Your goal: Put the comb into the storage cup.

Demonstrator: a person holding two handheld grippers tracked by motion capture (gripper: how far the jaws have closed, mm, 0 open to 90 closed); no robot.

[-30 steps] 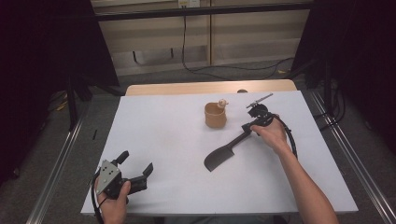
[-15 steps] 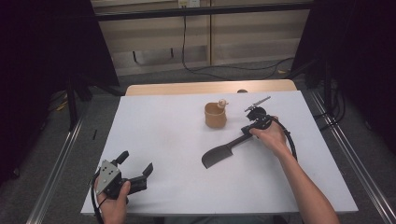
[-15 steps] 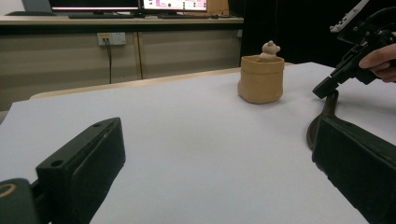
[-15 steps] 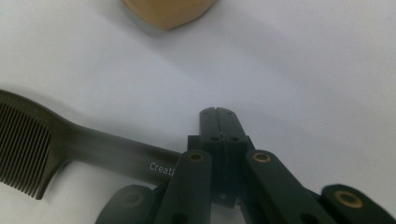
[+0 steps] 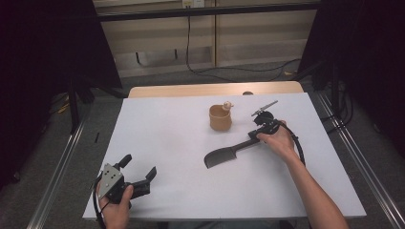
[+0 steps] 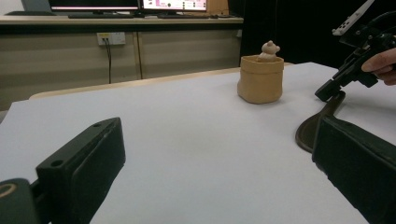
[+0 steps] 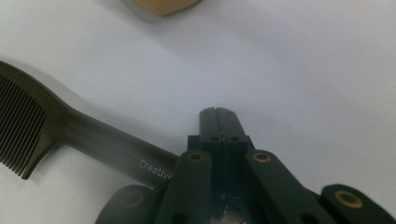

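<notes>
White table (image 5: pixel 157 143), beige cabinets (image 5: pixel 200 38), grey floor (image 5: pixel 57 157), dim surroundings

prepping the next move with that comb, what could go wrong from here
1. The right gripper pinches the dark comb only at the handle's end, so the long toothed part could swing or slip when lifted.
2. The tan cup with a small figure stands close by; a swinging comb might knock it.

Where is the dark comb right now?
In the high view the comb lies on the white table, right of centre, below the tan pot, its handle at the right gripper.
</notes>
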